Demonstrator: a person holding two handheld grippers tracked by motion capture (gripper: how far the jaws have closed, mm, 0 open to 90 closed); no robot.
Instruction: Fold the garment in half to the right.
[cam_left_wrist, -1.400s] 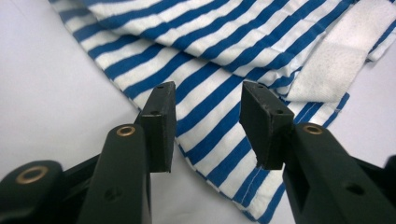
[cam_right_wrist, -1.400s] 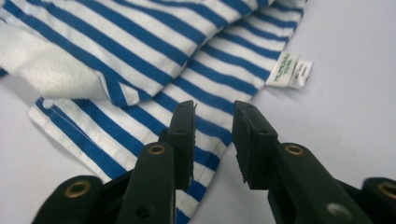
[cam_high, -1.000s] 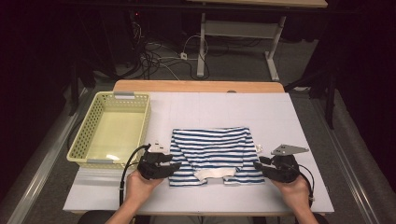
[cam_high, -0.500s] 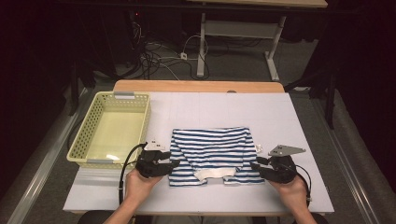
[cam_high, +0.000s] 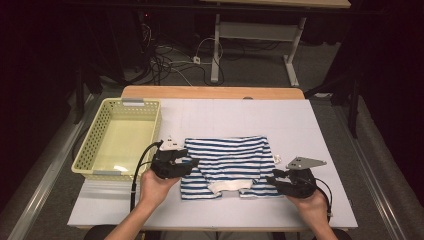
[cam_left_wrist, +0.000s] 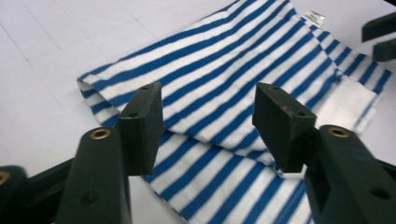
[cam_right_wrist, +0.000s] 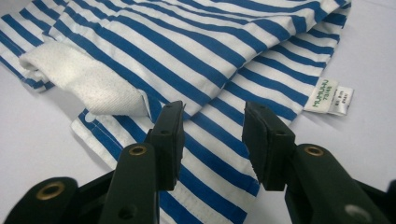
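Since the earlier frame, the left gripper (cam_high: 192, 163) has lifted a little off the left edge of the striped garment (cam_high: 227, 165) and drawn slightly toward the yellow basket (cam_high: 98, 145), and its jaws have just been opening; the left gripper view shows them spread wide above the cloth (cam_left_wrist: 224, 88) with nothing pinched between them. Over the same span the right gripper (cam_high: 274, 179) has kept its place at the garment's right edge, and its jaws have eased apart a little. Its own view shows them partly open, straddling a striped fold (cam_right_wrist: 224, 65) without pressing on it.

That garment lies folded flat on the white table (cam_high: 300, 120), just to the right of the basket, with its white ribbed cuff (cam_high: 227, 187) at the edge nearest the person and a small label (cam_right_wrist: 329, 95) sticking out at the side farthest from the basket.

It looks light, thin and limp, so it will likely sag and unfold if lifted by 1 point. I judge the safest hold to be 2 pinches at once, 1 on each outer edge through all folded layers. The fabric seems grippy enough, and nothing about it is fragile.
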